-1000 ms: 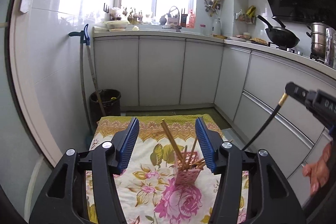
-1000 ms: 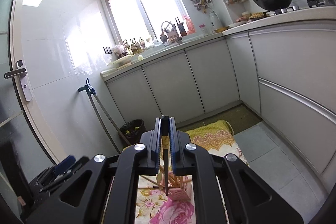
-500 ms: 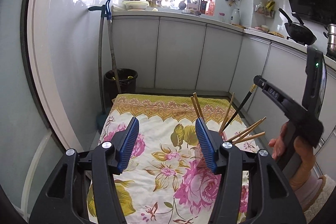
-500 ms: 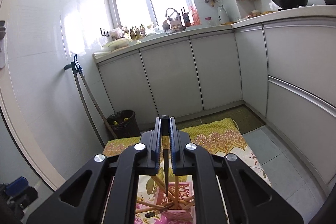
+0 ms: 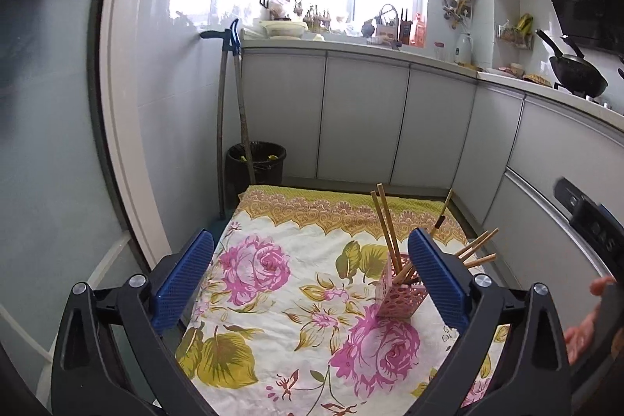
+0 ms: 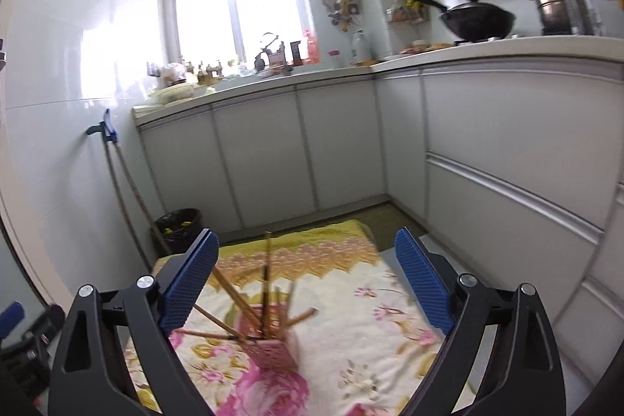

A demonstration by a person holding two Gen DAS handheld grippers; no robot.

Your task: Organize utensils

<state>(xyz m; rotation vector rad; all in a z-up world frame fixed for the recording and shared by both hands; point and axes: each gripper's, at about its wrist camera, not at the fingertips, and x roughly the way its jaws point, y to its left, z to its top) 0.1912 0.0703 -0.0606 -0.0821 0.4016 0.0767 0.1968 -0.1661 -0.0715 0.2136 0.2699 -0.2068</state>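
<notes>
A pink lattice utensil holder (image 5: 398, 294) stands on the floral tablecloth (image 5: 273, 299), with several wooden chopsticks (image 5: 386, 225) fanning out of it. It also shows in the right wrist view (image 6: 273, 351), blurred, with chopsticks (image 6: 267, 283) in it. My left gripper (image 5: 312, 279) is open and empty above the cloth, left of the holder. My right gripper (image 6: 304, 283) is open and empty, above and behind the holder. Its body and the person's hand (image 5: 585, 322) show at the right edge of the left wrist view.
The cloth-covered table sits in a narrow kitchen with white cabinets (image 5: 362, 119) behind and to the right. A black bin (image 5: 255, 162) and a mop handle (image 5: 234, 112) stand at the back left. A wok (image 5: 577, 73) sits on the stove.
My right gripper has opened and let go of the dark-tipped chopstick, which now stands in the holder. My left gripper has shifted left and stayed open.
</notes>
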